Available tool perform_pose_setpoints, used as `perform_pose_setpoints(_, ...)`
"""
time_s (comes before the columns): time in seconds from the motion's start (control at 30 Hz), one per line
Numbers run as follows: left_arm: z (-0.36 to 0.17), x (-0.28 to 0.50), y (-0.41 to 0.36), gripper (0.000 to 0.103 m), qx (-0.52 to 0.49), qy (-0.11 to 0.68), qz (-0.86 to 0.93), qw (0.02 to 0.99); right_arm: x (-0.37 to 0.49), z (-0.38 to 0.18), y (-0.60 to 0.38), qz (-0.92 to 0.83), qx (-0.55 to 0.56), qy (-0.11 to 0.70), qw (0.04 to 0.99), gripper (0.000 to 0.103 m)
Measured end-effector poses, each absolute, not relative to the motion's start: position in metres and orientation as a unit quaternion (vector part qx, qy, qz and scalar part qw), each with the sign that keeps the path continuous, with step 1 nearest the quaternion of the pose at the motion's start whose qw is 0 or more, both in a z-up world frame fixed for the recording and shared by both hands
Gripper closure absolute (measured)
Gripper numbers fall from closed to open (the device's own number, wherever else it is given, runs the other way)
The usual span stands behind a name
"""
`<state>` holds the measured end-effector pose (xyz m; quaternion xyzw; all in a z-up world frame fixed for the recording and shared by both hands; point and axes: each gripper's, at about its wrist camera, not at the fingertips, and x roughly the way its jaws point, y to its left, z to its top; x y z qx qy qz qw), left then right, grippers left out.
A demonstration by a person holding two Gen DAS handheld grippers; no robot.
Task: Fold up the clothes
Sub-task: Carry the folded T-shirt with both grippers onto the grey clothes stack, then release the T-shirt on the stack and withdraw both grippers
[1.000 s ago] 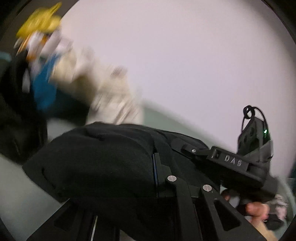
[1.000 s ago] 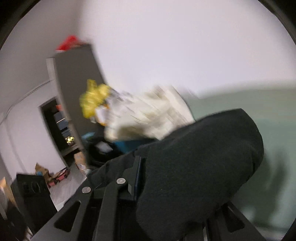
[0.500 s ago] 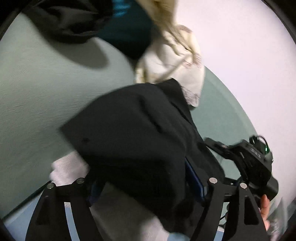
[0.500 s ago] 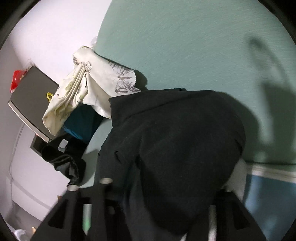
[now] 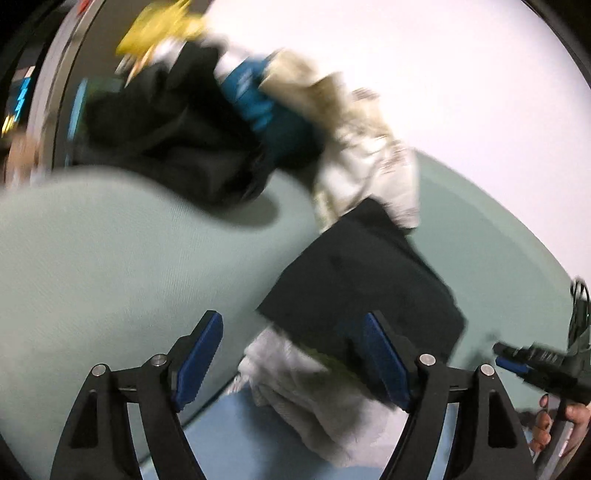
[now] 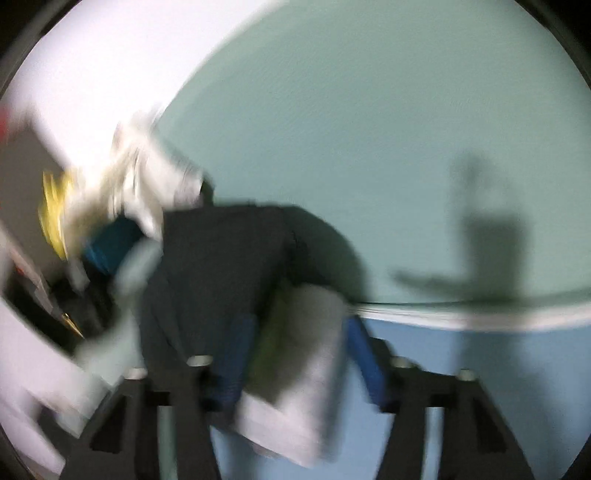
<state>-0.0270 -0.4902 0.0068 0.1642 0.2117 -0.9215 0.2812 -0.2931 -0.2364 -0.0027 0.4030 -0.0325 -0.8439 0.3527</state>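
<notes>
A folded black garment lies on top of a folded whitish garment on the green bed surface. My left gripper is open, its blue pads apart just in front of this stack, holding nothing. In the blurred right wrist view the black garment and the whitish one lie between and ahead of my right gripper, whose blue fingers stand apart. The right gripper also shows in the left wrist view, held by a hand.
A heap of clothes lies at the back: black fabric, a teal piece, a cream printed piece and a yellow item. A blue surface borders the green one. A white wall stands behind.
Both grippers have let go of the black garment, which now lies on the whitish folded piece. Both sets of fingers have opened and drawn back from it.
</notes>
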Motion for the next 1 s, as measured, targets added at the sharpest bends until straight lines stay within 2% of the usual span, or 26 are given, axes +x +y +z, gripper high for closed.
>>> perform_pose_setpoints(0.07, 0.027, -0.017, -0.468, 0.024, 0.184, 0.188, -0.926, 0.272, -0.252, 0.011, -0.237, -0.859, 0.364, 0.065, 0.354, 0.074)
perform_pose_setpoints(0.1, 0.036, -0.011, -0.456, 0.024, 0.195, 0.177, -0.927, 0.268, -0.226, 0.016, -0.237, -0.86, 0.342, 0.102, 0.363, 0.075)
perform_pose_setpoints(0.23, 0.058, 0.014, -0.411, 0.022, 0.231, 0.139, -0.926, 0.266, -0.136, 0.026, -0.221, -0.86, 0.282, 0.152, 0.398, 0.074)
perform_pose_setpoints(0.27, 0.06, 0.023, -0.399, 0.022, 0.233, 0.13, -0.927, 0.264, -0.116, 0.027, -0.216, -0.863, 0.268, 0.155, 0.4, 0.067)
perform_pose_setpoints(0.3, 0.062, 0.033, -0.387, 0.021, 0.235, 0.12, -0.928, 0.263, -0.094, 0.027, -0.209, -0.867, 0.253, 0.157, 0.4, 0.055)
perform_pose_setpoints(0.4, 0.067, 0.054, -0.36, 0.021, 0.245, 0.107, -0.93, 0.253, -0.054, 0.025, -0.204, -0.874, 0.24, 0.152, 0.394, 0.034)
perform_pose_setpoints(0.53, 0.079, 0.08, -0.339, 0.02, 0.253, 0.105, -0.93, 0.246, -0.021, 0.031, -0.196, -0.867, 0.252, 0.148, 0.404, 0.023)
perform_pose_setpoints(0.6, 0.082, 0.088, -0.335, 0.016, 0.256, 0.103, -0.929, 0.248, -0.007, 0.038, -0.191, -0.874, 0.244, 0.138, 0.397, 0.011)
perform_pose_setpoints(0.73, 0.084, 0.101, -0.333, 0.012, 0.262, 0.109, -0.923, 0.26, 0.011, 0.051, -0.178, -0.887, 0.238, 0.121, 0.377, 0.003)
perform_pose_setpoints(1.0, 0.085, 0.112, -0.338, 0.012, 0.267, 0.116, -0.919, 0.267, 0.018, 0.07, -0.169, -0.892, 0.252, 0.088, 0.364, 0.0)
